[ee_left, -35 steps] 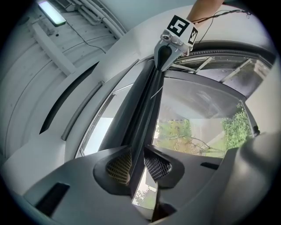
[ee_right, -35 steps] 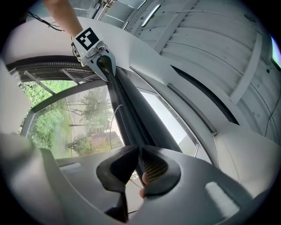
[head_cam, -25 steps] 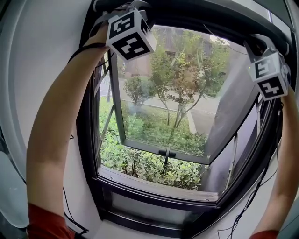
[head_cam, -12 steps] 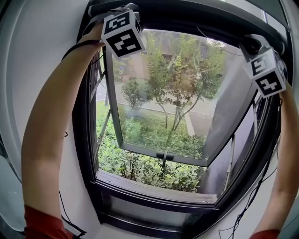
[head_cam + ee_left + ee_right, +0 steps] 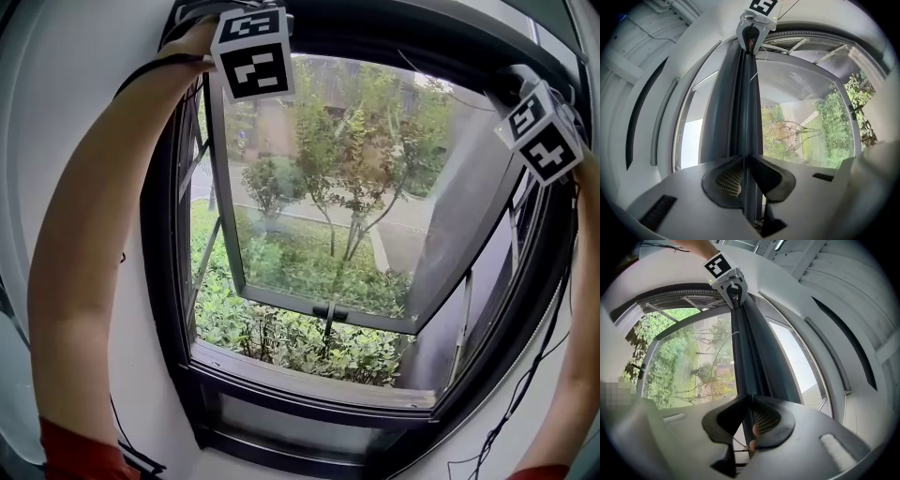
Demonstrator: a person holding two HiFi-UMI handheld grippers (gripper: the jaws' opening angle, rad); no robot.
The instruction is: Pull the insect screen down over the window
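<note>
While both arms stretch overhead to the window top, left gripper jaws just closed narrower onto the insect screen's dark bar, right gripper pinching the same bar, bar at the frame's top

Outside, a bed of low green shrubs fills the ground nearest the building, with a strip of lawn beyond it. Several small, thin-trunked trees stand past the lawn, beside a pale paved path. A brownish building shows behind the foliage. Indoors, a white wall curves round the opening, black cables hang at lower right, and a white slatted ceiling spans overhead.
</note>
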